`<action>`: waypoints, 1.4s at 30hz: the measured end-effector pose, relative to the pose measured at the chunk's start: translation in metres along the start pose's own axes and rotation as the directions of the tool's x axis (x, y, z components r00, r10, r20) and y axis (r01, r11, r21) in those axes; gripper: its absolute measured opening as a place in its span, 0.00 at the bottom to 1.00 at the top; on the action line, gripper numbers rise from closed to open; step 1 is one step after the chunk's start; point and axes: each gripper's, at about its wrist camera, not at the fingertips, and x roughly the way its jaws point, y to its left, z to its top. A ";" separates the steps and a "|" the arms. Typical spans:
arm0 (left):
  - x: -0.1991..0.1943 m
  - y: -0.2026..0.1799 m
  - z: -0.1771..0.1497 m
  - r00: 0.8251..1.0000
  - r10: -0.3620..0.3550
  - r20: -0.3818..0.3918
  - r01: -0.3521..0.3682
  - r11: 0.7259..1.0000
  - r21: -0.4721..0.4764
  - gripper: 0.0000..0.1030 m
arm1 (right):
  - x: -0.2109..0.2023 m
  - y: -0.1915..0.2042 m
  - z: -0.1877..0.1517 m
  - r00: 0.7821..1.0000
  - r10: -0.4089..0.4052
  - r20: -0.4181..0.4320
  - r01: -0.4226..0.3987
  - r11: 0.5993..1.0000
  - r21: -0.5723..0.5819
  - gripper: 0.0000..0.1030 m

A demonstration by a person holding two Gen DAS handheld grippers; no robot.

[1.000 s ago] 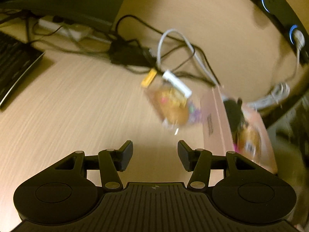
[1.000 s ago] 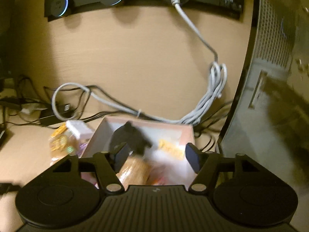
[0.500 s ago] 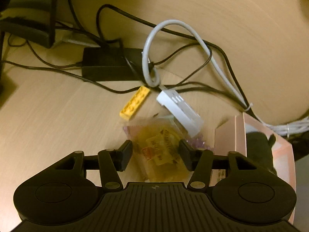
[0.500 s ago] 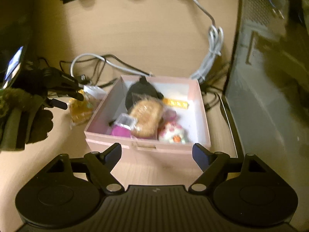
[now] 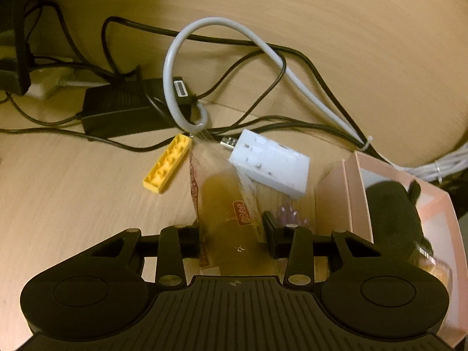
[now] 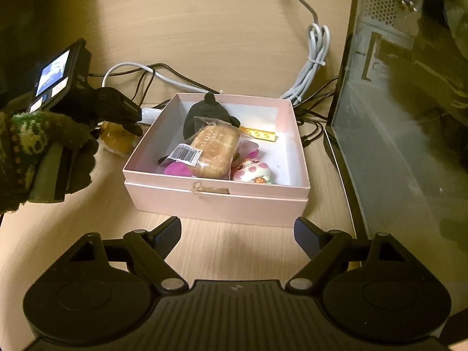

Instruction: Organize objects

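At lower centre, the left gripper (image 5: 234, 234) has just closed on the wrapped pastry (image 5: 225, 204) beside the pink box (image 5: 355, 201); crinkly, slippery film (soft inside) suits a mid-body pinch. The right gripper (image 6: 237, 234) gapes empty.

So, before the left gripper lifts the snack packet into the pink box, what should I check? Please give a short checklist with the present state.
1. Left gripper shut on the snack packet: ok; its jaws have just been closing.
2. Packet free of the white adapter, which overlaps its top: cannot tell.
3. Yellow brick beside the packet, not caught: ok.
4. Free room in the pink box: ok, right side bare.
5. Right gripper open, empty, in front of the box: ok.
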 end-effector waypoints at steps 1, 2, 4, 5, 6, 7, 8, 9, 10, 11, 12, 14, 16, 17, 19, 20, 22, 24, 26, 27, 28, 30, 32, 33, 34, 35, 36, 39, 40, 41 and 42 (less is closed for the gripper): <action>-0.002 0.001 -0.002 1.000 -0.005 0.001 0.005 1.000 0.004 0.40 | 0.000 0.000 0.000 1.000 -0.001 0.001 0.001 1.000 -0.006 0.83; -0.005 0.003 -0.005 1.000 -0.013 0.001 0.013 1.000 0.008 0.40 | -0.001 0.001 0.000 1.000 -0.003 0.004 0.003 1.000 -0.009 0.83; -0.016 0.011 -0.015 0.999 -0.038 -0.003 0.038 0.999 0.023 0.39 | -0.002 0.002 0.002 1.000 -0.002 0.008 0.002 1.000 -0.014 0.83; -0.022 0.016 -0.021 0.999 -0.051 -0.005 0.051 0.998 0.031 0.39 | -0.002 0.003 0.004 1.000 0.000 0.012 0.000 1.000 -0.016 0.83; -0.030 0.020 -0.027 0.998 -0.058 -0.005 0.058 0.998 0.037 0.39 | -0.002 0.005 0.006 1.000 0.004 0.015 -0.004 1.000 -0.018 0.83; -0.037 0.025 -0.033 0.998 -0.063 -0.006 0.063 0.997 0.041 0.39 | -0.001 0.006 0.009 1.000 0.010 0.019 -0.010 1.000 -0.021 0.83; -0.046 0.031 -0.040 0.998 -0.068 -0.008 0.069 0.997 0.044 0.39 | 0.001 0.008 0.014 1.000 0.019 0.024 -0.018 1.000 -0.025 0.83; -0.056 0.039 -0.048 0.997 -0.076 -0.009 0.077 0.996 0.043 0.39 | 0.003 0.011 0.019 0.999 0.028 0.029 -0.027 0.999 -0.031 0.83; -0.065 0.047 -0.055 0.997 -0.081 -0.009 0.081 0.996 0.037 0.39 | 0.005 0.015 0.026 0.999 0.041 0.033 -0.040 0.998 -0.040 0.83; -0.073 0.054 -0.061 0.997 -0.081 -0.009 0.081 0.996 0.025 0.38 | 0.008 0.020 0.032 0.998 0.053 0.037 -0.051 0.998 -0.049 0.83; -0.082 0.064 -0.068 0.997 -0.082 -0.009 0.082 0.997 0.010 0.38 | 0.011 0.025 0.039 0.997 0.068 0.041 -0.066 0.996 -0.059 0.83; -0.098 0.081 -0.078 0.997 -0.080 -0.012 0.080 0.997 -0.013 0.38 | 0.020 0.040 0.059 0.993 0.108 0.047 -0.103 0.991 -0.082 0.83; -0.108 0.097 -0.085 0.997 -0.078 -0.013 0.078 0.996 -0.034 0.38 | 0.030 0.057 0.078 0.988 0.148 0.051 -0.142 0.984 -0.106 0.83; -0.115 0.105 -0.088 0.997 -0.078 -0.013 0.078 0.996 -0.046 0.38 | 0.037 0.068 0.090 0.984 0.171 0.053 -0.163 0.979 -0.123 0.83; -0.125 0.120 -0.092 0.997 -0.082 -0.009 0.081 0.994 -0.077 0.38 | 0.054 0.090 0.112 0.978 0.205 0.040 -0.197 0.970 -0.142 0.83; -0.129 0.127 -0.094 0.996 -0.084 -0.006 0.083 0.992 -0.091 0.38 | 0.066 0.102 0.124 0.975 0.221 0.023 -0.216 0.967 -0.138 0.83; -0.138 0.140 -0.097 0.996 -0.087 0.003 0.087 0.989 -0.116 0.38 | 0.091 0.123 0.142 0.968 0.252 -0.018 -0.252 0.961 -0.117 0.83; -0.147 0.152 -0.101 0.995 -0.096 0.007 0.096 0.985 -0.141 0.38 | 0.120 0.148 0.155 0.970 0.237 -0.049 -0.242 0.957 -0.159 0.83; -0.153 0.162 -0.105 0.995 -0.101 0.018 0.102 0.981 -0.168 0.38 | 0.150 0.167 0.166 0.987 0.145 -0.064 -0.155 0.962 -0.226 0.81; -0.155 0.167 -0.107 0.994 -0.102 0.024 0.105 0.978 -0.181 0.38 | 0.165 0.170 0.173 0.994 0.085 -0.069 -0.099 0.970 -0.224 0.77; -0.157 0.171 -0.108 0.994 -0.101 0.027 0.105 0.975 -0.198 0.38 | 0.176 0.171 0.178 0.996 0.054 -0.075 -0.069 0.976 -0.208 0.75; -0.158 0.179 -0.109 0.995 -0.098 0.026 0.102 0.970 -0.219 0.38 | 0.198 0.169 0.189 0.997 -0.014 -0.079 -0.001 0.983 -0.181 0.71; -0.160 0.183 -0.108 0.996 -0.087 0.025 0.090 0.972 -0.216 0.38 | 0.217 0.174 0.192 0.991 -0.106 -0.084 0.087 0.975 -0.206 0.56; -0.161 0.185 -0.108 0.996 -0.082 0.027 0.086 0.973 -0.212 0.38 | 0.227 0.178 0.192 0.985 -0.151 -0.087 0.127 0.964 -0.235 0.47; -0.162 0.186 -0.107 0.996 -0.080 0.028 0.085 0.974 -0.211 0.38 | 0.236 0.182 0.192 0.978 -0.191 -0.086 0.163 0.952 -0.260 0.46; -0.163 0.187 -0.106 0.996 -0.078 0.030 0.083 0.975 -0.208 0.38 | 0.245 0.186 0.192 0.970 -0.228 -0.082 0.197 0.939 -0.282 0.44; -0.163 0.187 -0.106 0.997 -0.075 0.032 0.080 0.975 -0.205 0.38 | 0.252 0.189 0.192 0.964 -0.254 -0.079 0.220 0.928 -0.299 0.42; -0.164 0.188 -0.104 0.997 -0.072 0.032 0.077 0.977 -0.198 0.38 | 0.272 0.195 0.192 0.950 -0.300 -0.086 0.256 0.907 -0.335 0.41; -0.164 0.188 -0.104 0.997 -0.074 0.032 0.079 0.977 -0.197 0.38 | 0.275 0.197 0.192 0.948 -0.305 -0.089 0.259 0.903 -0.343 0.41; -0.165 0.188 -0.104 0.997 -0.075 0.031 0.080 0.977 -0.197 0.38 | 0.278 0.197 0.191 0.946 -0.311 -0.091 0.262 0.899 -0.350 0.41; -0.165 0.189 -0.104 0.997 -0.078 0.029 0.082 0.977 -0.197 0.38 | 0.278 0.197 0.189 0.947 -0.309 -0.091 0.260 0.900 -0.350 0.41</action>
